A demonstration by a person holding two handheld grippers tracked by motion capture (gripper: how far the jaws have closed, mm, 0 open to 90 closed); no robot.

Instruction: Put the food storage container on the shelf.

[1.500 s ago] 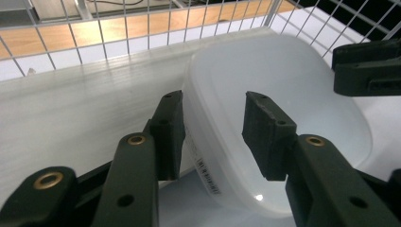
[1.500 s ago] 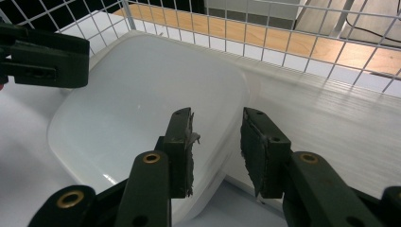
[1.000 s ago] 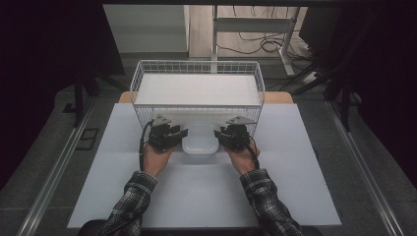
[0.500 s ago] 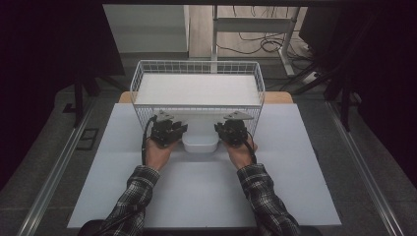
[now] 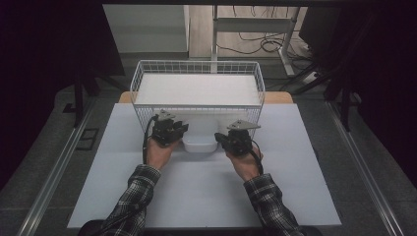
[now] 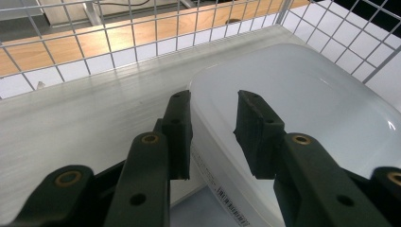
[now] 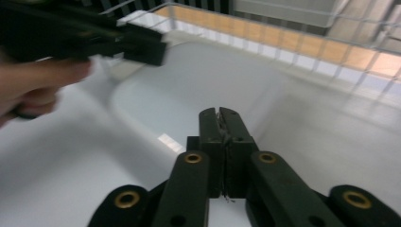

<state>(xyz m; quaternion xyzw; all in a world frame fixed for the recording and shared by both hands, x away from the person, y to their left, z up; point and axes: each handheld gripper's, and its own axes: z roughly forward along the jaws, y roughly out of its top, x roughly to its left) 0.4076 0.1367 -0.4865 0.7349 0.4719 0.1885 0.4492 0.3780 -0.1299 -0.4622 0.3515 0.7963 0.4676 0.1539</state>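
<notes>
Milky white plastic tub [image 5: 199, 143], rounded corners, lies upside down by the basket [image 5: 196, 73]; left gripper [image 6: 213, 125] gapes apart, right gripper [image 7: 220, 137] pressed together.

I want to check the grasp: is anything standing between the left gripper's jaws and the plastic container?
Nothing visible does. The left gripper has its jaws open astride the rim of the white plastic container, close to the wire basket.
</notes>
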